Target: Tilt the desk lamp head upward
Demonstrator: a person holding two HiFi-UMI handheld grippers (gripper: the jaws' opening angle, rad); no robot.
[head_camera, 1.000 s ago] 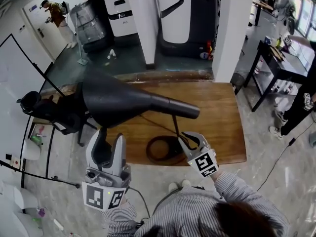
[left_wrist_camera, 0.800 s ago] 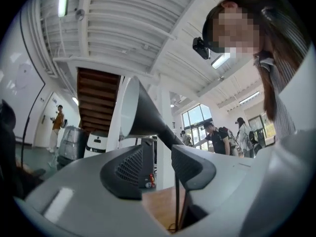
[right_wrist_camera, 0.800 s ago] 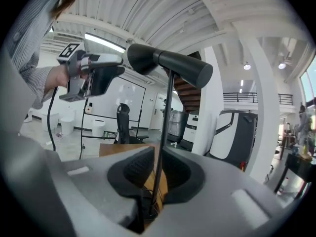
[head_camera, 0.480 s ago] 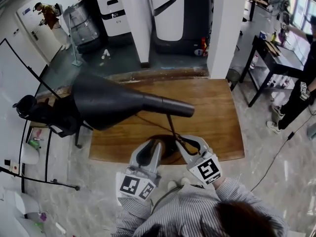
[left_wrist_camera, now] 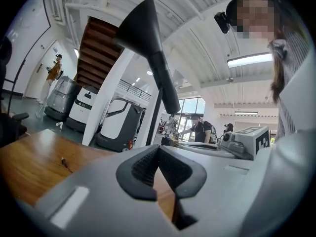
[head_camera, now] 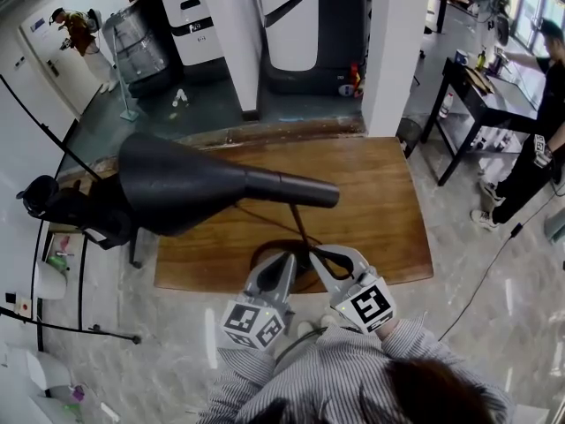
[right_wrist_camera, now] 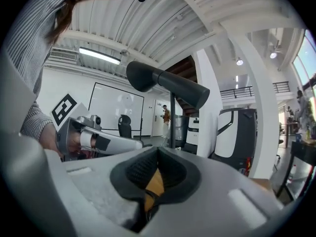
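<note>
The black desk lamp stands on the wooden table [head_camera: 380, 201]. Its cone-shaped head [head_camera: 177, 188] points left and its neck [head_camera: 296, 193] runs right, above a thin stem and a round base [head_camera: 269, 259] near the front edge. From the left gripper view the lamp head [left_wrist_camera: 140, 26] rises overhead; in the right gripper view the neck [right_wrist_camera: 168, 85] crosses above. My left gripper [head_camera: 287, 261] [left_wrist_camera: 159, 149] sits low by the base, shut with nothing between its pads. My right gripper [head_camera: 316, 254] [right_wrist_camera: 158, 152] lies beside it, shut and holding nothing. Neither touches the lamp head.
A white pillar [head_camera: 393, 51] and tall machines [head_camera: 296, 25] stand behind the table. A black office chair [head_camera: 53, 201] sits at the left. A black side table [head_camera: 477, 87] with a person [head_camera: 538, 104] is at the right; another person [head_camera: 75, 25] is far back left.
My left gripper has pulled back from under the lamp head, moved right to the table's front edge beside the right gripper, and its jaws have closed. The right gripper has barely moved.
</note>
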